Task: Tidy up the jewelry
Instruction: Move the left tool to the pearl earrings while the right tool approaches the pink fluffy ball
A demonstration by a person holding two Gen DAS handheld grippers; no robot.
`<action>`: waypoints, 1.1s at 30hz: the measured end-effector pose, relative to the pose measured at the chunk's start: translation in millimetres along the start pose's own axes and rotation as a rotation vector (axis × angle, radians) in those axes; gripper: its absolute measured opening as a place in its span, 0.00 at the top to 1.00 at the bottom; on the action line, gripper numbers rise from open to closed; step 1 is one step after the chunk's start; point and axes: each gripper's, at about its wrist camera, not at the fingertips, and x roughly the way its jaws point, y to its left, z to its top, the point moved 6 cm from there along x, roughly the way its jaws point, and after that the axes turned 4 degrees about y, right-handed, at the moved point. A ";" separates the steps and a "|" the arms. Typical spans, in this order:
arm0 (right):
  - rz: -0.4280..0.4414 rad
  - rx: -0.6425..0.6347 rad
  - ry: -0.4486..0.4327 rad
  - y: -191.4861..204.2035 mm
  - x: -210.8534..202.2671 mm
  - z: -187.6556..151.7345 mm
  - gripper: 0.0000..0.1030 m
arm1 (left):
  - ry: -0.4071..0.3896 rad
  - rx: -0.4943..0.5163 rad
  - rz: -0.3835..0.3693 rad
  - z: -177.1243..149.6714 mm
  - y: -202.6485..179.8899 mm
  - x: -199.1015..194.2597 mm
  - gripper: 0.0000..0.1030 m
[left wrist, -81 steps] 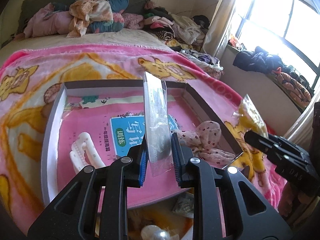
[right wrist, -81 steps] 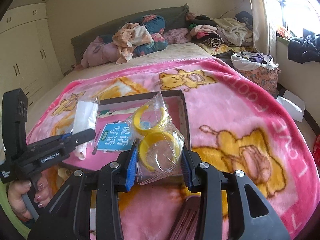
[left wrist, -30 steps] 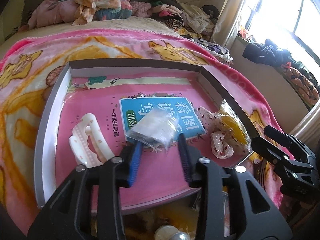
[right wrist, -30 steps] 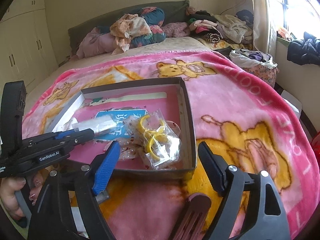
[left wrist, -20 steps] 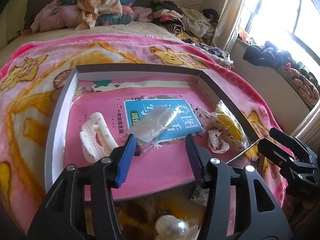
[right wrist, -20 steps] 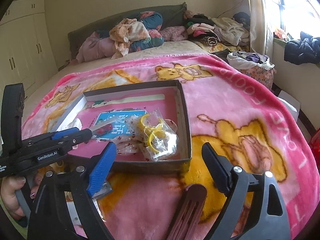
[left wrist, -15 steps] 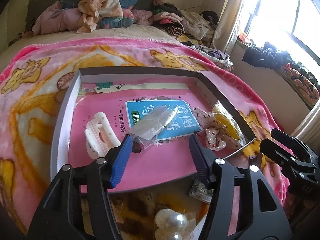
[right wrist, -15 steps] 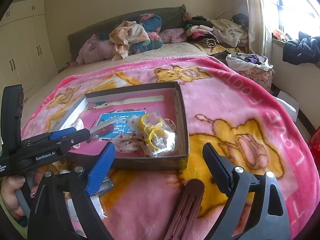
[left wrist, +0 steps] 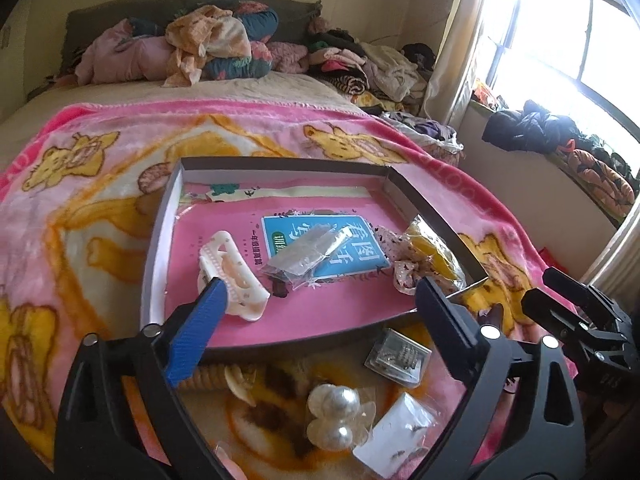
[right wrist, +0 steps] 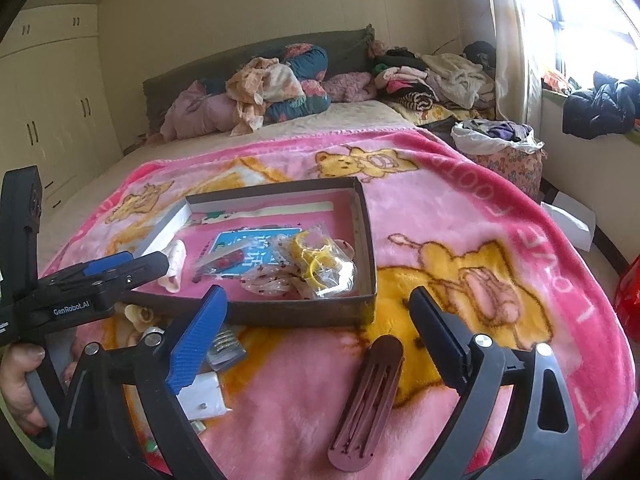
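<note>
Left gripper (left wrist: 320, 304) and right gripper (right wrist: 316, 322) both spread wide, holding nothing, near the shallow box (right wrist: 362, 220); brown hair clip (right wrist: 370, 396) on blanket (right wrist: 460, 208).

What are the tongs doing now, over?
Left tongs open, empty. Right tongs open, empty. Yellow rings bag inside box. Brown hair clip loose on blanket.

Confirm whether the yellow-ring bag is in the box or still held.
In the box. The bag of yellow rings lies at the box's right wall; the right tongs are open, empty.
</note>
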 end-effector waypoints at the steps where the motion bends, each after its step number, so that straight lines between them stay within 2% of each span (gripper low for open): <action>1: 0.003 0.000 -0.002 0.7 -2.3 -0.2 0.13 | -0.005 -0.001 0.000 -0.8 0.1 -3.1 0.11; 22: 0.068 -0.051 0.016 31.5 -30.8 -43.5 0.13 | -0.029 0.016 0.049 -27.5 12.3 -35.9 0.11; 33: 0.112 -0.087 0.046 58.2 -32.6 -61.7 0.13 | -0.007 0.019 0.060 -45.4 19.3 -42.6 0.11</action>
